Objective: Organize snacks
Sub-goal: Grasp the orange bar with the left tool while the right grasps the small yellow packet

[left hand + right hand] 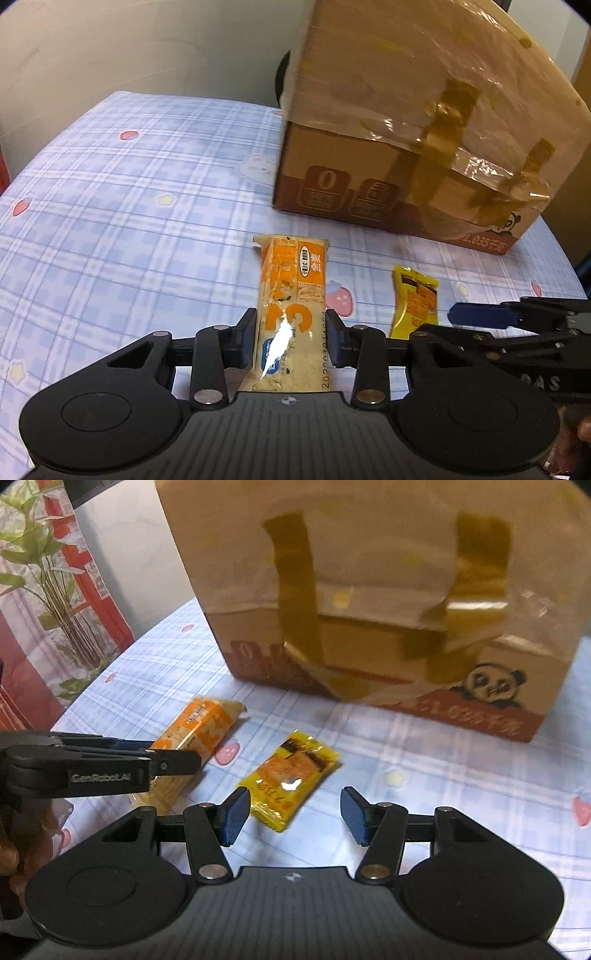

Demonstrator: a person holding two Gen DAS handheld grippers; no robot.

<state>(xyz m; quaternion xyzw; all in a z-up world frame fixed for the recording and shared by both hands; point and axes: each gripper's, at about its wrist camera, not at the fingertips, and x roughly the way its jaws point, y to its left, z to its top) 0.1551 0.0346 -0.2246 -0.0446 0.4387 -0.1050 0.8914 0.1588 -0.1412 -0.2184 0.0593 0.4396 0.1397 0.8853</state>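
Observation:
A long orange and cream snack bar [291, 295] lies on the blue checked cloth, pointing away from me. My left gripper [290, 339] has both pads against the bar's sides near its close end, shut on it. To its right lies a small yellow snack packet [415, 302]. In the right wrist view the yellow packet [288, 779] rests just ahead of my right gripper [295, 816]. That gripper is open and holds nothing, with the packet nearer its left finger. The orange bar [199, 731] shows at the left, partly hidden by the left gripper's fingers [173, 762].
A large taped cardboard box [369, 590] with a panda print stands on the cloth [129, 221] behind both snacks. A potted plant [55, 572] and a red frame are beyond the table's left edge. A hand [11, 849] holds the left gripper.

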